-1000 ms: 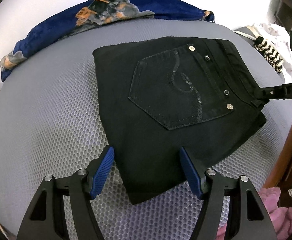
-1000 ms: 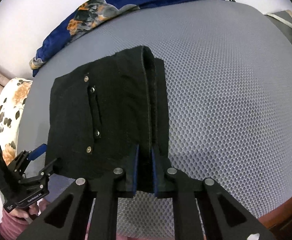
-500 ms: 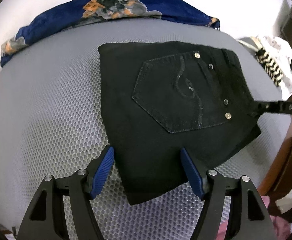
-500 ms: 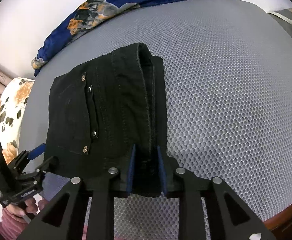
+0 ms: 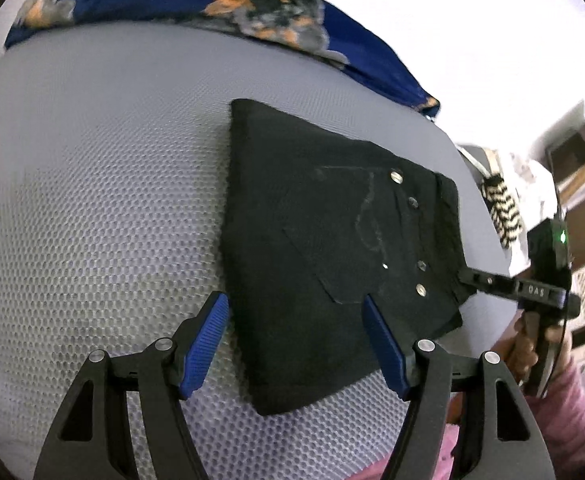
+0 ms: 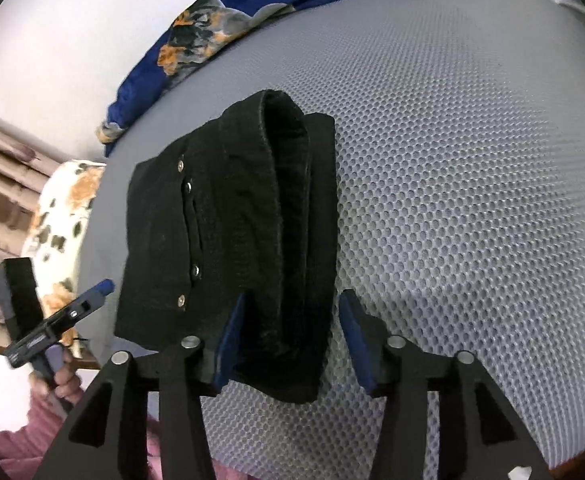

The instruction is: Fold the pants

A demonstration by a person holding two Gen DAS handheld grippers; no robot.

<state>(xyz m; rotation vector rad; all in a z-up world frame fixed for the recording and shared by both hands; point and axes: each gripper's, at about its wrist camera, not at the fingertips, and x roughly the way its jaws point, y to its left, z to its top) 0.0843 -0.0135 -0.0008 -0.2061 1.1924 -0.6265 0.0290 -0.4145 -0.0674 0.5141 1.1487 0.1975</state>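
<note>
Folded black pants (image 5: 324, 264) at frame centre on the grey mesh bed (image 5: 92, 208), pocket face up. Left tool (image 5: 296, 340) spread wide at lower centre, blue pads flanking the near edge — gripping nothing. Right tool (image 6: 288, 344) released too, pads (image 6: 354, 344) apart either side of the waistband end, low in its own view. Blue floral cloth (image 5: 220, 4) along the top edge — pink sleeve (image 5: 564, 396) at lower right.

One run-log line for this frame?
pants: folded, on grey mat | left gripper: open | right gripper: open, straddling waistband edge
</note>
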